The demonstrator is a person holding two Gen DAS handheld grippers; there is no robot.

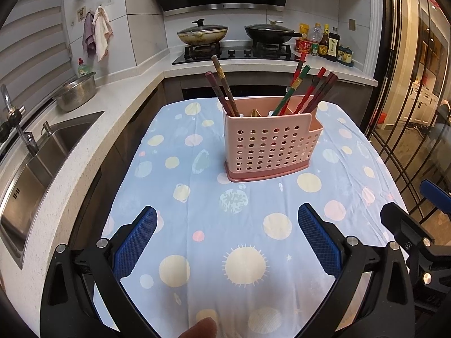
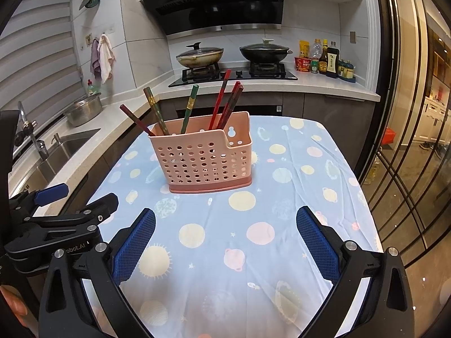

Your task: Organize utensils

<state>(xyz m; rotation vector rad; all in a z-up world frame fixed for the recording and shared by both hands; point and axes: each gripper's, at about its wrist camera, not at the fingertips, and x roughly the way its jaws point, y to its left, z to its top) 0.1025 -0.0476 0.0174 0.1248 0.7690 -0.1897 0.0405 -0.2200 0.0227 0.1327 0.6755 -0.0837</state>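
The left tongs (image 1: 227, 235) are standing wide open with nothing between their blue pads, and the right tongs (image 2: 225, 238) are gaping just as wide and are likewise empty. Both are hovering over the near end of the table (image 1: 197, 169), which is wearing a pale blue cloth printed with planets and suns. In the left wrist view the right tongs are showing at the right edge, just beside the left pair. Ahead of both tongs, well apart from them, the pink perforated utensil holder (image 1: 272, 148) is standing upright on the cloth. Two dark chopsticks (image 1: 222, 90) are leaning out of its left end, and a bunch of red, green and brown chopsticks (image 1: 305, 90) is leaning out toward its right end. A fingertip (image 1: 200, 328) is peeking in below the left tongs.
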